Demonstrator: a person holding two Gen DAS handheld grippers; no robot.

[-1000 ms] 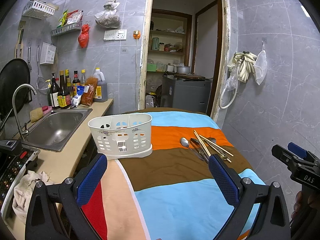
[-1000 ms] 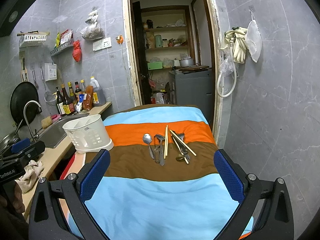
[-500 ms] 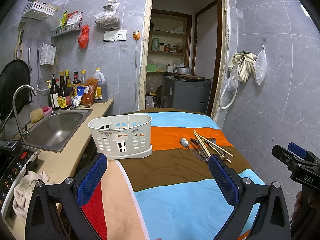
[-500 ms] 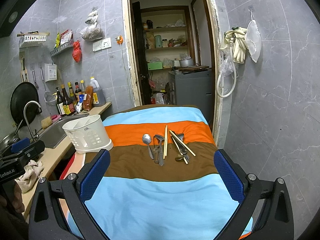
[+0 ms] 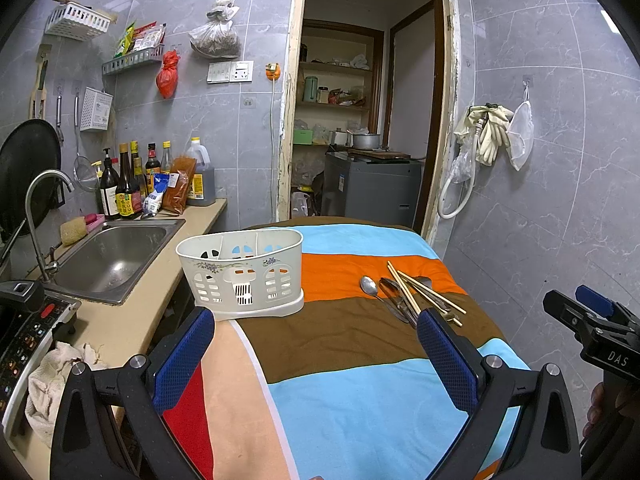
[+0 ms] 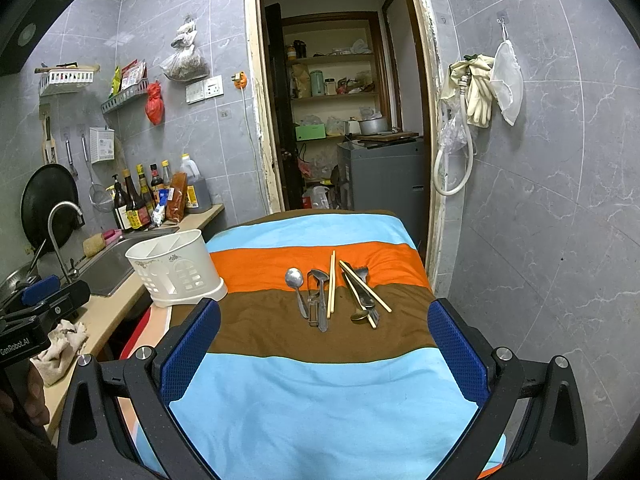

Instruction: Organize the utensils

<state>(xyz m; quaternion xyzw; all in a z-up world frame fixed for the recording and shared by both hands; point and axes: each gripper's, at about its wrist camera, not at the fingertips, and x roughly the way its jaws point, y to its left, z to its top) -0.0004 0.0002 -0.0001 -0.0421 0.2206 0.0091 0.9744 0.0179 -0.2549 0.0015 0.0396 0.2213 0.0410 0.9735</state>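
Striped counter cloth (image 6: 320, 396), nothing shifted over the last second: my left tongs (image 5: 316, 356) and right tongs (image 6: 324, 344) gape empty; utensils (image 6: 336, 292) lie untouched right of the white caddy (image 5: 240, 268). Sorting not yet begun.

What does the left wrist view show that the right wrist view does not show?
Only the left wrist view: the black control panel at the near end of the counter, and the right gripper seen from the side.

Only the right wrist view: the black range hood at top left, the left gripper from the side, and the utensil pile unobstructed.

Both: the white caddy, which looks empty, on the striped cloth, the sink, the bottles and the doorway.
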